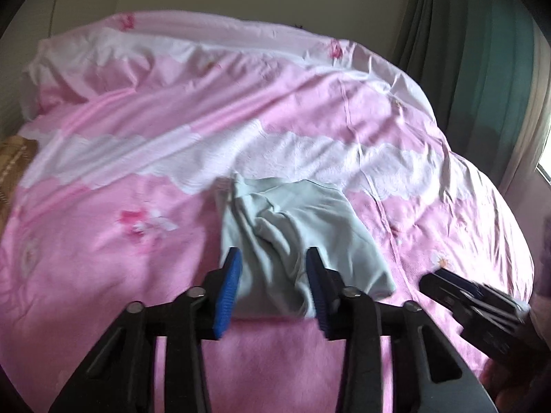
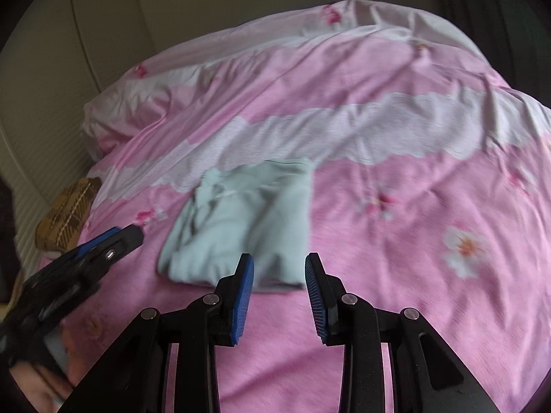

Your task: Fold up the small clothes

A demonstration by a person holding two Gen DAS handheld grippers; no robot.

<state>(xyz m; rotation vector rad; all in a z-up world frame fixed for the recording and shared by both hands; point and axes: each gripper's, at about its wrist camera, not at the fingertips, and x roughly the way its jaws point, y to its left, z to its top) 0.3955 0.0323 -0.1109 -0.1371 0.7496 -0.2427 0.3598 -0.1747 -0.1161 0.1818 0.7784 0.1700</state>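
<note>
A small pale mint garment (image 1: 296,237) (image 2: 248,216) lies folded into a rough rectangle on the pink bedcover (image 1: 120,275) (image 2: 413,275). In the left wrist view my left gripper (image 1: 273,258) hovers over the garment's near edge, open, its blue pads apart with nothing pressed between them. In the right wrist view my right gripper (image 2: 279,261) stands open just in front of the garment's near right corner, holding nothing. Each gripper also shows in the other's view: the right gripper (image 1: 434,278) to the garment's right, the left gripper (image 2: 132,235) to its left.
The pink and white floral duvet covers the whole bed in wrinkles. A brown plaid cushion (image 1: 13,158) (image 2: 69,213) lies at the bed's left edge. Green curtains (image 1: 482,69) hang at the right, and a pale wall with panels (image 2: 51,69) is at the back left.
</note>
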